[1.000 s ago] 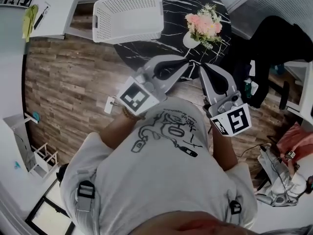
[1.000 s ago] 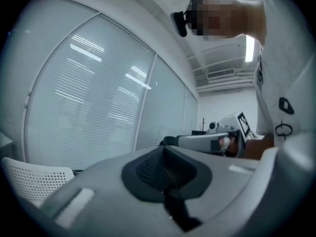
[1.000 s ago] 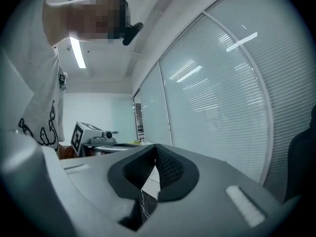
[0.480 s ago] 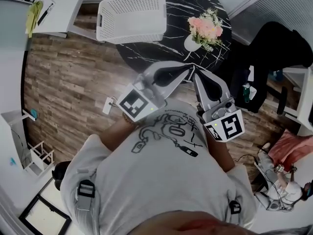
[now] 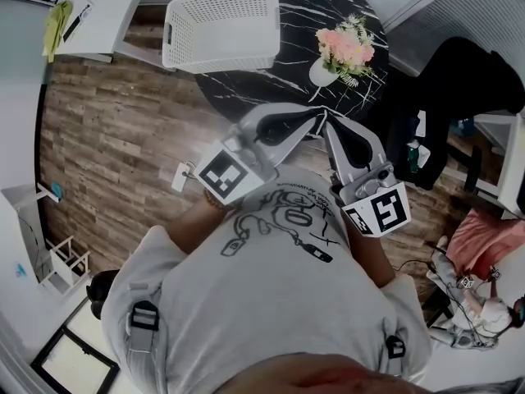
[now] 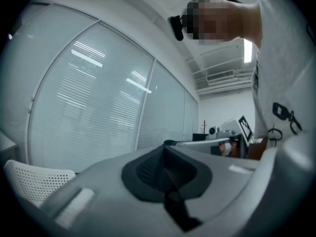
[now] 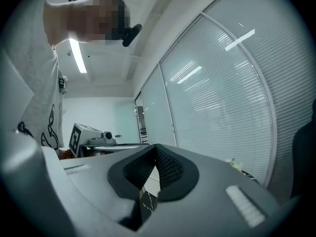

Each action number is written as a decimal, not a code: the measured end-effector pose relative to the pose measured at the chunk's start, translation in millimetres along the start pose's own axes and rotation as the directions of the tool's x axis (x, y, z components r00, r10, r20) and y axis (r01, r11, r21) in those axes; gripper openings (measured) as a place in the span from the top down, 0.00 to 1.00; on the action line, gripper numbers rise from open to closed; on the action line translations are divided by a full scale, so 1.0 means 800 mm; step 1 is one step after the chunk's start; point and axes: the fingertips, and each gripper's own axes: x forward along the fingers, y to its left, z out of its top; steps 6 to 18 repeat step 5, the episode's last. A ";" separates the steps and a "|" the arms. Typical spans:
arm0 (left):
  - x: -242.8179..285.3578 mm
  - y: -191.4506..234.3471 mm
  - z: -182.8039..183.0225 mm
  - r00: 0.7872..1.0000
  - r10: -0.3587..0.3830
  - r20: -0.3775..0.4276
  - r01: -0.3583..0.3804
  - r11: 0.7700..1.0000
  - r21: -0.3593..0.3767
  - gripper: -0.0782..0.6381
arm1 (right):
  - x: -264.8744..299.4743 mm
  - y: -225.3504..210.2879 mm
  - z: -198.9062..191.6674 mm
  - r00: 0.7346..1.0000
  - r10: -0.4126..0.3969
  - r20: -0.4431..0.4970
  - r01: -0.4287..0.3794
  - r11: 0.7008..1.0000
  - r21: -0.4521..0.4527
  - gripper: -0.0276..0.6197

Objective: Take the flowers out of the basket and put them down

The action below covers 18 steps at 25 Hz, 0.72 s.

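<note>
Pink and white flowers [image 5: 344, 46] stand in a small white vase on the round black marble table [image 5: 283, 76], at its right side. The white perforated basket [image 5: 220, 27] stands on the table's left side, apart from the flowers. In the head view nothing shows inside it. My left gripper [image 5: 315, 115] and right gripper [image 5: 327, 122] are held level at the table's near edge, tips almost together. Both are shut with nothing between the jaws. In the left gripper view the left gripper [image 6: 164, 150] has the basket [image 6: 34, 181] at its lower left. The right gripper [image 7: 155, 150] faces a window with blinds.
Wood flooring [image 5: 115, 146] lies left of the table. A white desk [image 5: 90, 15] stands at the upper left and a dark chair [image 5: 459, 80] at the right. Another person [image 5: 484, 277] sits at the lower right. Blinds cover glass walls [image 6: 98, 98] beyond the table.
The head view has shifted slightly, and the two gripper tips stand a little closer together. Nothing was taken hold of or let go.
</note>
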 end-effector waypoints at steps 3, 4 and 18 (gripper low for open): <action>-0.001 -0.002 0.000 1.000 -0.004 -0.002 0.004 1.000 0.003 0.89 | -0.001 0.002 0.001 1.000 -0.001 0.001 0.001 1.000 -0.006 0.95; -0.001 -0.003 0.000 1.000 -0.005 -0.003 0.005 1.000 0.005 0.89 | -0.002 0.002 0.002 1.000 -0.001 0.002 0.001 1.000 -0.006 0.95; -0.001 -0.004 0.000 1.000 -0.006 -0.004 0.006 1.000 0.006 0.89 | -0.003 0.003 0.002 1.000 -0.002 0.003 0.002 1.000 -0.006 0.95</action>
